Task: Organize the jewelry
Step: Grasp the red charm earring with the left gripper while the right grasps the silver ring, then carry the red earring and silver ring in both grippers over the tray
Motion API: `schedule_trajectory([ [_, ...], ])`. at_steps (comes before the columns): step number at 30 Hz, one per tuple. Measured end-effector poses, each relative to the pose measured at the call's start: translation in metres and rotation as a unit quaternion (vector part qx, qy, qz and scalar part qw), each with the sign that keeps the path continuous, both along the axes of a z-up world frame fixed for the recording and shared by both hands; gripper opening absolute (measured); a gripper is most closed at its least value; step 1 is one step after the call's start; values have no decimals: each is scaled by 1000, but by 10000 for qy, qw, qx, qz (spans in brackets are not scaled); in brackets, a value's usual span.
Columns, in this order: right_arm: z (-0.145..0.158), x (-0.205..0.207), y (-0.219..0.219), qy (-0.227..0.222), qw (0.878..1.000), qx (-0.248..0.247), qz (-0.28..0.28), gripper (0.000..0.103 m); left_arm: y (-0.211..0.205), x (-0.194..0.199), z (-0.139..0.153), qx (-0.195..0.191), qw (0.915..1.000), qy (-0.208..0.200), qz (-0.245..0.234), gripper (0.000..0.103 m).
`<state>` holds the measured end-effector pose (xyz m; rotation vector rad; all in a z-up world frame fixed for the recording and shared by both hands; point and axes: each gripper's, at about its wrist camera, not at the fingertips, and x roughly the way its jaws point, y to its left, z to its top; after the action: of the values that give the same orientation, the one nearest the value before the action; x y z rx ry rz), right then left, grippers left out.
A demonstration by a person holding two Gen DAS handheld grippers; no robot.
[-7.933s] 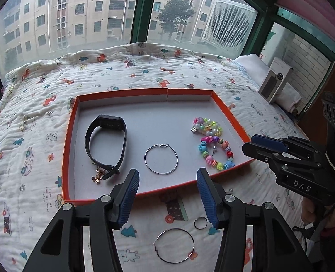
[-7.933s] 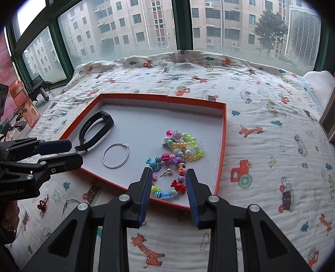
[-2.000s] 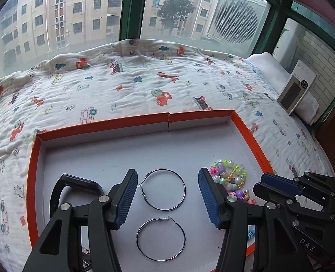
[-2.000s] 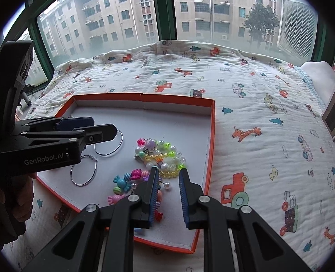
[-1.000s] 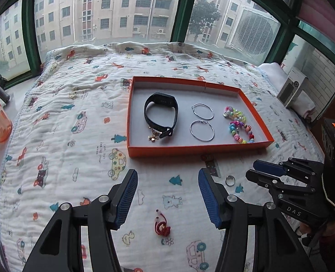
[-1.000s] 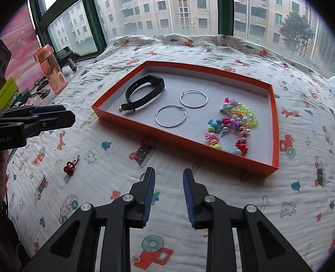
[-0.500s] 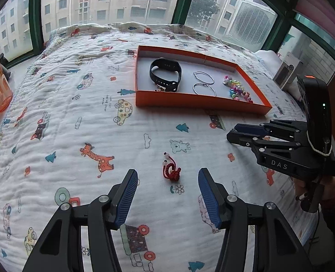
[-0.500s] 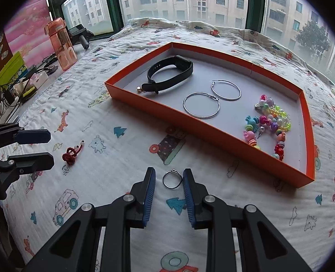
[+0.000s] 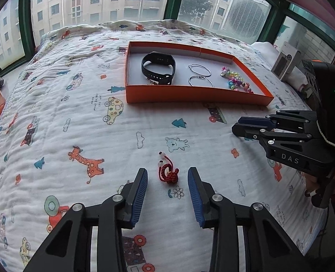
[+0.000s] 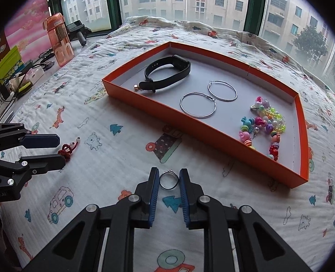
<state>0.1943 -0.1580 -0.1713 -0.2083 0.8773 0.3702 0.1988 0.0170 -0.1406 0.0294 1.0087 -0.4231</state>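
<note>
— What did you see at the left of the frame?

— In the right wrist view, the left gripper [image 10: 59,147] reached in from the left edge. Its jaws had just been closing, but they stood apart, released, with the red knotted cord charm [image 10: 67,148] lying on the quilt [image 10: 113,176] between them; neither pad pressed on it. In its own camera the charm [image 9: 167,172] sat low and centre, clear of both blue pads [image 9: 139,195].

— And the middle?

— The right gripper [image 10: 169,181] filled the bottom centre. Its jaws had just been closing too, and the small silver ring [image 10: 168,179] lay flat on the quilt between the tips. The pads looked to be at the ring's rim; I couldn't tell whether they clenched it.

— Further right?

— The orange tray [image 10: 212,137] ran from upper centre to the right edge. Inside, left to right: a black wristband [image 10: 167,72] with a tiny gold charm at its buckle, two silver hoop earrings [image 10: 198,104] side by side, and colourful bead bracelets [image 10: 263,124] heaped toward the right wall.
</note>
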Motion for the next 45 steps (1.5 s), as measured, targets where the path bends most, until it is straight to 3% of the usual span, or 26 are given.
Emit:
schedule_trajectory([
  [7, 6, -4, -7, -57, 9998, 130, -151, 21, -10, -3, -6, 320, 9993, -163, -48, 17],
  [14, 17, -12, -18, -149, 9988, 324, -349, 21, -7, -1, 4, 42, 9998, -177, 85, 15],
  [29, 60, -11, -57, -715, 9929, 413, -858, 21, -48, 31, 75, -522, 9949, -849, -153, 15],
  [38, 70, 6, -73, -902, 9880, 516, -1140, 21, -70, 64, 88, -543, 9925, -1088, -92, 15],
  [45, 76, 19, -86, -987, 9852, 547, -1291, 21, -72, 88, 84, -604, 9928, -1032, 56, 15],
])
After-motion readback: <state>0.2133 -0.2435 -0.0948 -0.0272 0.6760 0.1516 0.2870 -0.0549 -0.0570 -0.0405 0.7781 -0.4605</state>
